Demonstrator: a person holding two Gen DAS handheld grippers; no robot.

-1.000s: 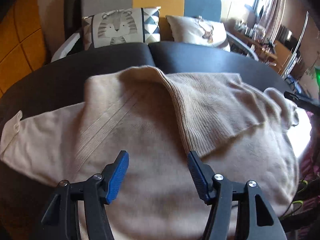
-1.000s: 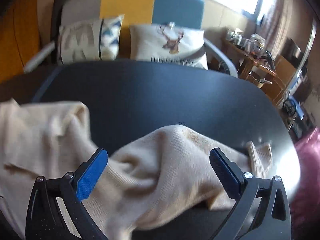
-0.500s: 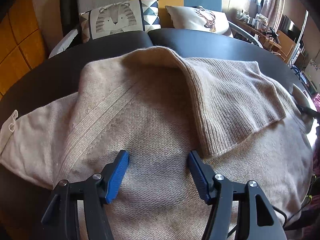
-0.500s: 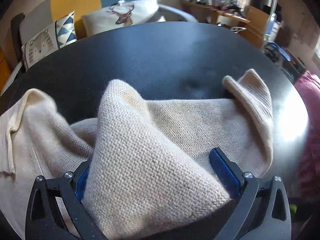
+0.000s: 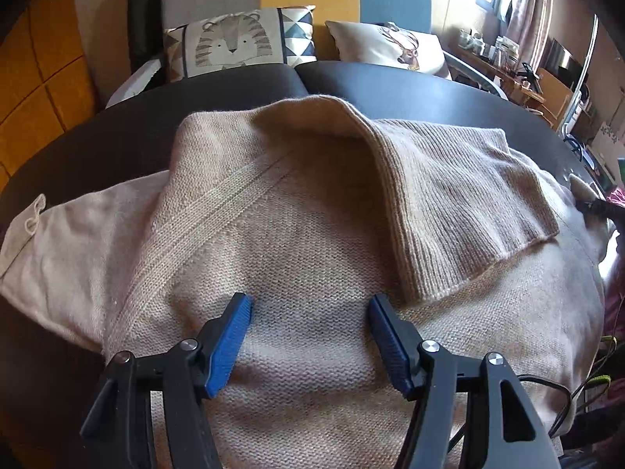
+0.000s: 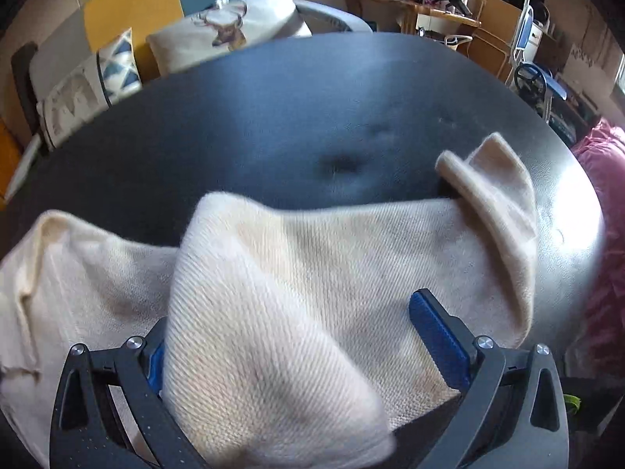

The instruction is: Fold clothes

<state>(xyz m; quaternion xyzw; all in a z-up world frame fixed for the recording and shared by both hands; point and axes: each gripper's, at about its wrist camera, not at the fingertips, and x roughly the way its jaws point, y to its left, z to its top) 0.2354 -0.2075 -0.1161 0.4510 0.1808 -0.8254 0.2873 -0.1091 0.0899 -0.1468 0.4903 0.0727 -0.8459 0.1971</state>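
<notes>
The black table (image 5: 410, 86) is carrying a beige knit sweater (image 5: 312, 234), which is lying spread across most of it. The left wrist view is showing the sweater's body with a ribbed flap (image 5: 461, 211) folded over it and a sleeve (image 5: 66, 234) trailing off to the left; the right wrist view is showing only a bunched sleeve end with a curled cuff (image 6: 496, 191) near the table's right edge. Behind the table, a tiger-print cushion (image 5: 234, 41) and a deer-print cushion (image 5: 390, 45) are leaning on a sofa. The left gripper (image 5: 310, 332) is hovering over the sweater with its jaws apart, gripping nothing. The right gripper (image 6: 304, 355) is sitting with a thick fold of sweater (image 6: 273, 332) between its wide-spread jaws; the fold is hiding most of the left pad, so whether the pads are pressing on the cloth is hard to judge.
</notes>
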